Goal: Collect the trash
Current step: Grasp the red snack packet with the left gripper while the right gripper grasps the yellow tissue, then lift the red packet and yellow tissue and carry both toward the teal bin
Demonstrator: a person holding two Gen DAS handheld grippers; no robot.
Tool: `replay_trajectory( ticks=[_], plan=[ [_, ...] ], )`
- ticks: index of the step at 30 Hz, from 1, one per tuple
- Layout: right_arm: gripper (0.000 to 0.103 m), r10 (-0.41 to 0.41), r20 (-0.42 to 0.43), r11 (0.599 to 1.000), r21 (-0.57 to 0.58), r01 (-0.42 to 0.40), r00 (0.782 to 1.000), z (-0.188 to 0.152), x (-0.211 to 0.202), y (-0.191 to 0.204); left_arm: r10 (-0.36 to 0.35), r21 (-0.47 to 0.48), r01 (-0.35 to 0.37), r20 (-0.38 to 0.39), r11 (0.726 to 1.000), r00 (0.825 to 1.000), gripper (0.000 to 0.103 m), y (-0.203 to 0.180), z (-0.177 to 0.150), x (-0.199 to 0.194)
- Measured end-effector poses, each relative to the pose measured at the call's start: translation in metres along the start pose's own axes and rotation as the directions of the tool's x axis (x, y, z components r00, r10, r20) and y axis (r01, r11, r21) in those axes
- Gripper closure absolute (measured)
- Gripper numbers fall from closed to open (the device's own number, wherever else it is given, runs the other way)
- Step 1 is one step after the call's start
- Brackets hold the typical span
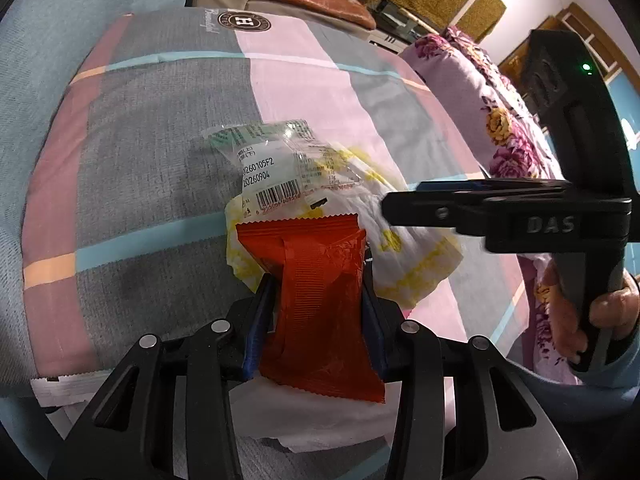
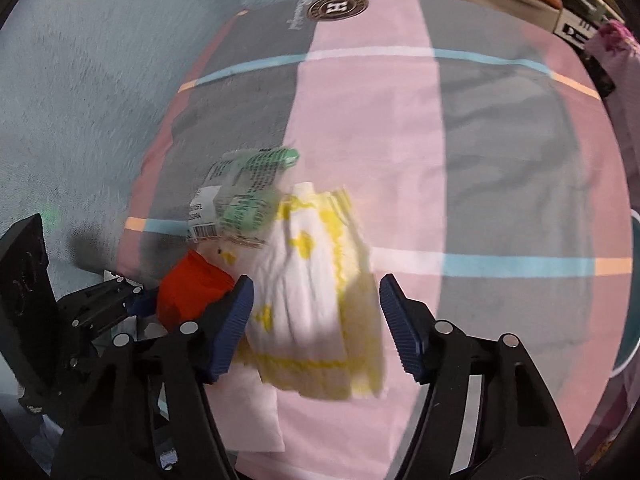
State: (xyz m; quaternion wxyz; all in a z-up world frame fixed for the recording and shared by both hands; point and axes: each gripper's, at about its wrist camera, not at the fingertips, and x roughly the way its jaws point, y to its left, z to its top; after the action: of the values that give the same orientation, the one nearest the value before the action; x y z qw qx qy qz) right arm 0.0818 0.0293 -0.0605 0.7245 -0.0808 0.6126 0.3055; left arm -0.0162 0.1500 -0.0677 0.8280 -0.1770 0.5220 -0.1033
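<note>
Left gripper (image 1: 318, 296) clamped on a red snack wrapper (image 1: 320, 292), blue pads pressing both sides of the crinkled foil, wrapper upright between them and pinched narrow at the middle. Likely held this way to lift it clear of the rest of the pile without dragging the other pieces along.

Right gripper (image 2: 316, 316) spread wide, holding nothing, one pad on either side of a crumpled white-and-yellow tissue pack (image 2: 316, 300) lying on the bed. In the left wrist view, seen from the side, with its dark fingertips over the right part of the same pack (image 1: 404, 236). Probably positioned to straddle the soft bundle before squeezing, since a wide opening suits something this bulky and floppy. Contact between pads and pack not clear; right wrist view blurred.

Trash gathered in one small heap on a checked pillow (image 1: 160, 128) in grey, pink and pale blue: clear plastic wrapper with green print and a barcode label (image 1: 272, 168) at the far end, resting partly on the tissue pack; red wrapper at the near end, overlapping the pack's edge. A flat white sheet of paper (image 2: 256, 416) lying under the near side of the heap.

Floral quilt (image 1: 508, 136) heaped to the right of the pillow, pale blue sheet (image 2: 80, 80) to the left. No bin or bag visible in either view.
</note>
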Motion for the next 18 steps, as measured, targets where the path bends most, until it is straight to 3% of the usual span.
replay_trajectory(
  ticks=[1,2,4,6,8,12,15,16,18],
  plan=[
    [0.053,0.001,-0.001,1.0,-0.004,-0.001,1.0,0.0,0.002,0.001,-0.001,0.002,0.001,-0.001,1.0,1.0,0.061,0.0,0.0,0.001],
    [0.068,-0.002,-0.004,1.0,-0.011,0.002,1.0,0.0,0.005,0.003,-0.001,0.003,0.001,-0.002,1.0,1.0,0.061,0.0,0.0,0.001],
    [0.083,-0.011,0.0,1.0,-0.018,0.011,1.0,-0.001,0.006,0.004,0.001,0.007,-0.001,-0.006,1.0,1.0,0.061,0.0,0.001,0.003],
    [0.085,-0.02,0.022,1.0,-0.008,0.02,1.0,-0.001,0.002,-0.001,0.004,0.01,-0.004,-0.005,1.0,1.0,0.061,-0.002,0.002,0.004],
    [0.097,-0.036,0.041,0.999,0.001,0.036,0.999,-0.002,-0.003,-0.007,0.009,0.012,-0.009,-0.001,1.0,1.0,0.061,-0.005,0.004,0.004],
    [0.1,-0.039,0.055,0.999,0.01,0.039,0.998,-0.005,-0.013,-0.021,0.009,0.024,-0.009,0.004,1.0,1.0,0.061,-0.012,0.008,0.006],
    [0.098,0.021,0.034,0.998,0.053,-0.022,0.999,-0.005,-0.015,-0.032,0.015,0.048,-0.014,-0.003,0.999,1.0,0.061,-0.019,0.009,0.01],
    [0.095,0.058,0.024,0.996,0.072,-0.059,0.998,-0.004,-0.014,-0.035,0.016,0.049,-0.016,-0.003,0.999,1.0,0.061,-0.02,0.008,0.011],
    [0.081,0.057,0.033,0.996,0.063,-0.059,0.998,-0.002,-0.015,-0.034,0.02,0.036,-0.02,-0.004,0.999,1.0,0.061,-0.017,0.007,0.012]
  ],
)
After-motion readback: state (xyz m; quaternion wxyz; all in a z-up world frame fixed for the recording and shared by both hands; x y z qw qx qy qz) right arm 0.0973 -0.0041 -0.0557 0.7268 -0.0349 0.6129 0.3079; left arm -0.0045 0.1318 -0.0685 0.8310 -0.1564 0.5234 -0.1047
